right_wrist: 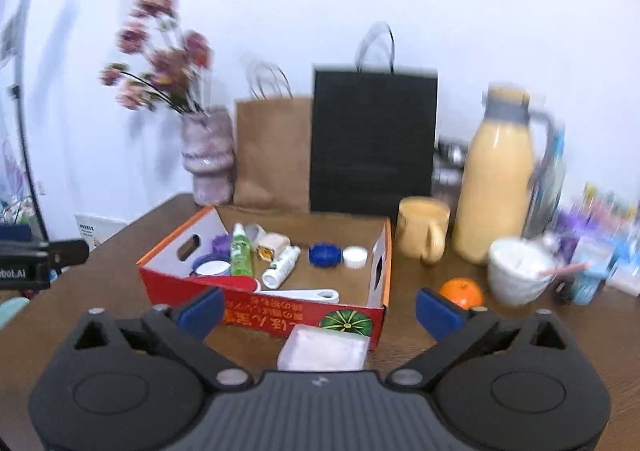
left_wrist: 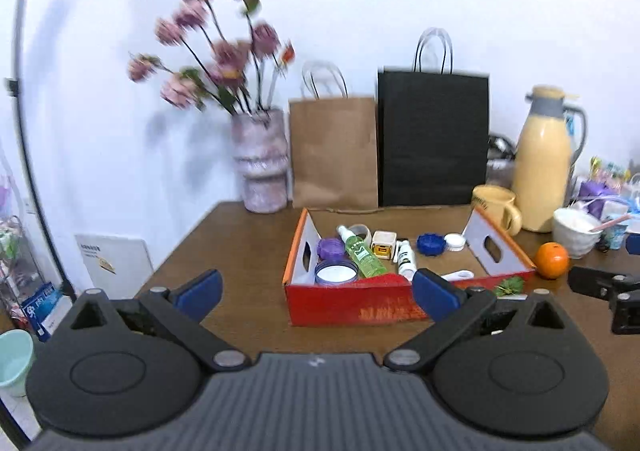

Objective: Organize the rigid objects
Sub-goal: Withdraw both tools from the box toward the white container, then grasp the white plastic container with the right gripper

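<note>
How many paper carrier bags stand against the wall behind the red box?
2: a brown bag right of the flower vase, and a taller black bag beside it, left of the yellow flask. None seems hidden.

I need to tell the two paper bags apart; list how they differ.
The black paper bag is taller and wider than the brown paper bag. The black one stands nearer the cream thermos jug, the brown one beside the flower vase. Both stand upright behind the red box, with loop handles.

Red cardboard box (left_wrist: pixel 352 305) on table — green bottle (left_wrist: pixel 362 253), jars, caps lying inside.
</note>
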`<state>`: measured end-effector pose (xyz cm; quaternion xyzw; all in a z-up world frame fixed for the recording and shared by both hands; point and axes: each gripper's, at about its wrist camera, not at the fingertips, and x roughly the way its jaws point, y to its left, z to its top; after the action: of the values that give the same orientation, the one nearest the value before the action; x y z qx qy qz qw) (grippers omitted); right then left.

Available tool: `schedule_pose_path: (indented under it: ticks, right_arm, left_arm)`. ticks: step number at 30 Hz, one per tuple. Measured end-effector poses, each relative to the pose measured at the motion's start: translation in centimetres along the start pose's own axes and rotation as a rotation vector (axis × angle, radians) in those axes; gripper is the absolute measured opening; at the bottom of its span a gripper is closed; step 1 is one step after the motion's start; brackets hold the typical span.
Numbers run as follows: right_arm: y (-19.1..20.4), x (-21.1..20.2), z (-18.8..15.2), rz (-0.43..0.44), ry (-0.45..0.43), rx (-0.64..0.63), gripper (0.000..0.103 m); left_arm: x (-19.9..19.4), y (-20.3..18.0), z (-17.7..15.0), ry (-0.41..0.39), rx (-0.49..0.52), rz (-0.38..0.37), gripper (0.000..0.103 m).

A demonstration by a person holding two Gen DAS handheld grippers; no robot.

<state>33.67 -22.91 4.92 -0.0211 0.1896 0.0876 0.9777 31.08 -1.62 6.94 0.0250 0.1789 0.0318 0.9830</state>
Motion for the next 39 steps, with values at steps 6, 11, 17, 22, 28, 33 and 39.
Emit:
schedule_pose_path:
  ticks: [6,11,17,22,28,33,39]
  right_arm:
    - [2.3,-7.9,-6.4,0.007,-0.152,-0.037,0.103]
    - [3.5,-13.7,-11.3,0.031,-0.221,0.004,0.103]
    - [5.2,-18.0,-15.8,0.048,-0.221,0.025,0.103]
    - [5.7,-19.0,-16.8,0.060,-0.238,0.053,0.103]
    - [4.9,-16.8,-16.9,0.061,-0.201,0.085,0.103]
    - [4.1,-14.3,-16.3,0.002,-0.168,0.084,0.102]
    - [1.4,-10.0,-13.7,-0.010,-0.127,0.107,0.095]
  left_arm:
    - [-9.8,-0.3,-7.2,-0.207,0.022,0.026,0.103]
    - [-14.4,1.5,-11.6,-0.228,0.026,0.055,0.103]
    - [-18.0,2.4,-15.4,-0.168,-0.011,0.025,0.103]
    - [-18.0,1.8,-15.7,-0.158,0.005,-0.013,0.103]
    - [-16.5,0.8,-16.0,-0.125,0.005,-0.032,0.103]
    - [-13.8,-0.2,-15.0,-0.100,0.013,-0.055,0.103]
    - [-8.4,-2.4,-12.0,-0.108,0.022,-0.094,0.103]
